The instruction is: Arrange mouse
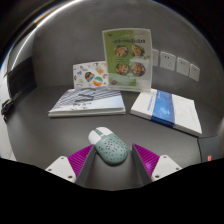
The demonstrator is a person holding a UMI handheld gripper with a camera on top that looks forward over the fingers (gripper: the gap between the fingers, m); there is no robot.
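Note:
A pale green speckled mouse (pixel 108 149) with a white front end lies between the tips of my gripper (pixel 111 152), turned slightly to the left. Both fingers with their magenta pads (pixel 72 162) press against its sides, so the gripper is shut on it. The mouse's underside and whether it touches the grey table (pixel 120 125) are hidden.
Beyond the mouse a striped book (pixel 88 102) lies on the left and a blue-and-white book (pixel 168 108) on the right. A green booklet (pixel 127 60) and a smaller card (pixel 90 75) stand against the back wall. Wall sockets (pixel 175 66) are at the right.

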